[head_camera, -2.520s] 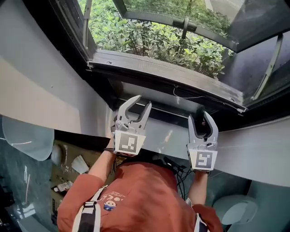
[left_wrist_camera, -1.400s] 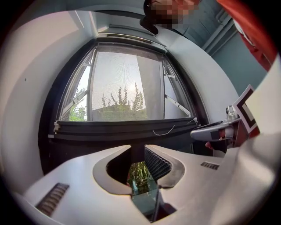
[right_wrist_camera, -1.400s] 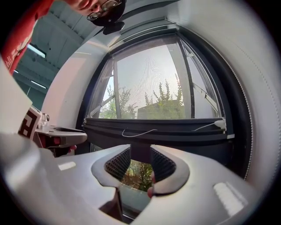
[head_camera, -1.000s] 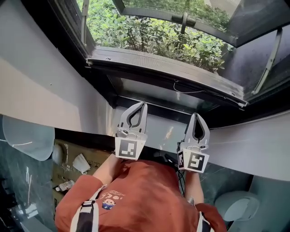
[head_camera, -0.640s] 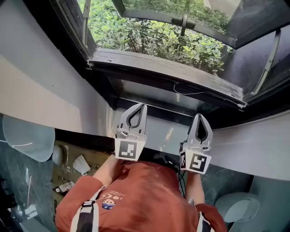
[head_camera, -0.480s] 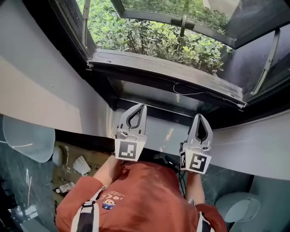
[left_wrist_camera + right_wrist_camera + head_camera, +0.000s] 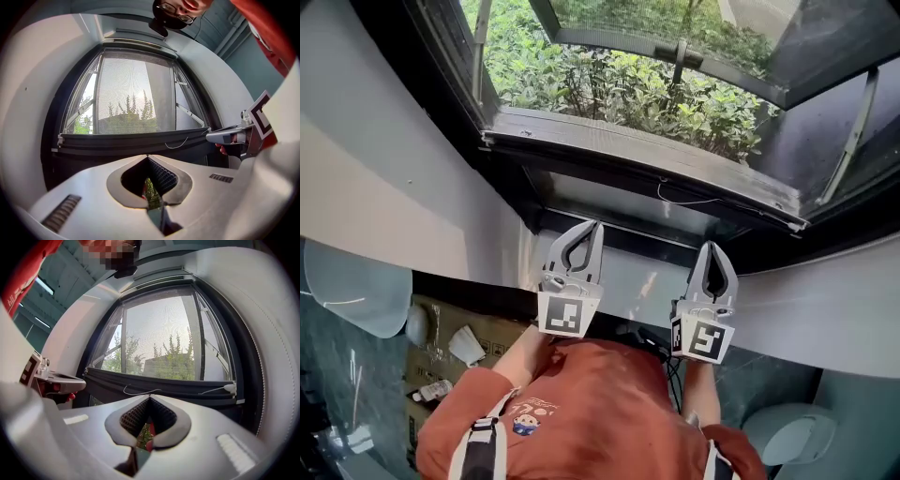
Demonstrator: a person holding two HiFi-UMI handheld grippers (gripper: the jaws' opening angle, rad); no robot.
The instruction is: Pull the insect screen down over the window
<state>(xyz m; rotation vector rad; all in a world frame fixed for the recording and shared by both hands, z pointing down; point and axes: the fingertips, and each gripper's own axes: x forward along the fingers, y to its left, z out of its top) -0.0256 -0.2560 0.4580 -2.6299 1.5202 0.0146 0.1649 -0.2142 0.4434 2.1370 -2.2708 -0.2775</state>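
The insect screen's mesh covers the window pane down to its dark bottom bar, which lies low across the frame, with a thin white pull cord hanging from it. Both grippers hang below that bar, in front of the white wall under the window, touching nothing. My left gripper is shut and empty. My right gripper is likewise shut with nothing in it. From the right gripper view the bar runs just past the closed fingertips, and the left gripper shows at the left.
Green shrubs lie outside, behind the open sash with its handle. A cardboard box sits on the floor at lower left beside a pale round helmet. Black cables hang under the wall's white ledge.
Both grippers stood open close under the bar 2.5 s ago; they have since shut and dropped a little lower. Over the last second they have barely moved.
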